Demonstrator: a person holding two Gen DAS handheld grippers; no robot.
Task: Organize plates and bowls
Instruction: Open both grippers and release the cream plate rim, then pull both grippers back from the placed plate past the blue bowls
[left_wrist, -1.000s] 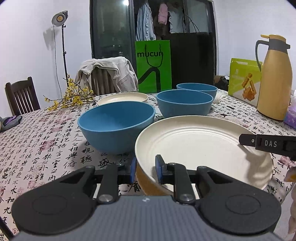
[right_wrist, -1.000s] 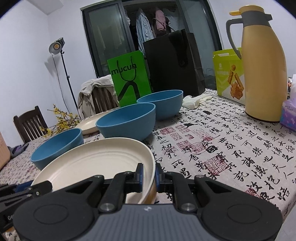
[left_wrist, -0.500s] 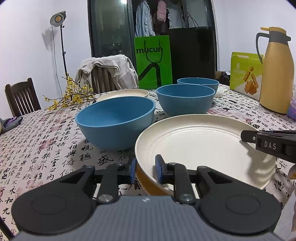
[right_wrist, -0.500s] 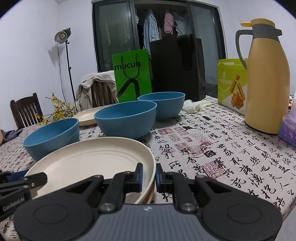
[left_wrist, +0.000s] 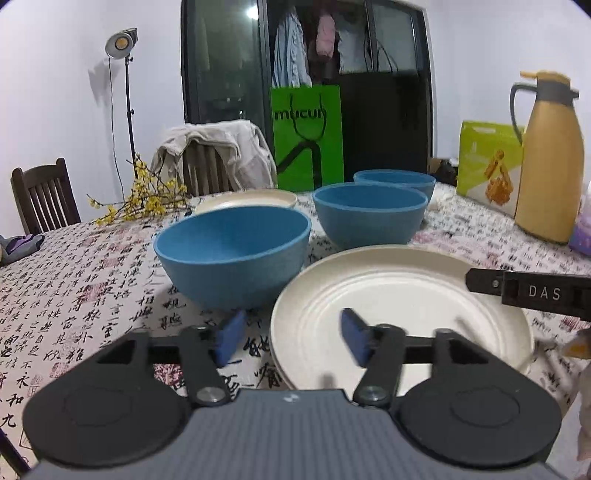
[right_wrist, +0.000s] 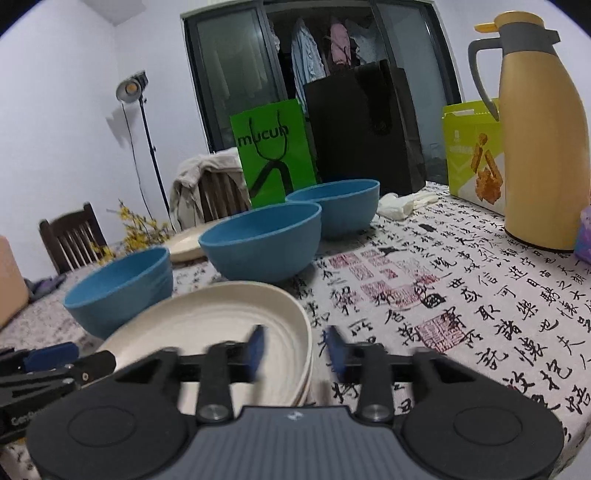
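A cream plate (left_wrist: 399, 295) (right_wrist: 207, 325) lies flat near the table's front edge, and a second rim seems to show beneath it. My left gripper (left_wrist: 291, 339) straddles its left rim with the jaws opening and the blue pads clear of the rim. My right gripper (right_wrist: 295, 349) straddles the right rim, its jaws also opening and not touching. Three blue bowls (left_wrist: 236, 251) (left_wrist: 369, 214) (left_wrist: 395, 181) stand behind the plate, also seen as bowls (right_wrist: 122, 288) (right_wrist: 262, 243) (right_wrist: 336, 203). Another cream plate (left_wrist: 247, 201) (right_wrist: 184, 242) lies further back.
A yellow thermos (left_wrist: 550, 162) (right_wrist: 543, 147) and a green box (left_wrist: 487, 166) stand at the right. A green bag (left_wrist: 306, 136) and a black bag (right_wrist: 362, 129) stand at the back, yellow flowers (left_wrist: 144, 192) at the back left. Chairs ring the patterned tablecloth (right_wrist: 461, 295).
Both grippers went from shut on the plate's rim to open. The plate, held slightly raised before, now rests flat.
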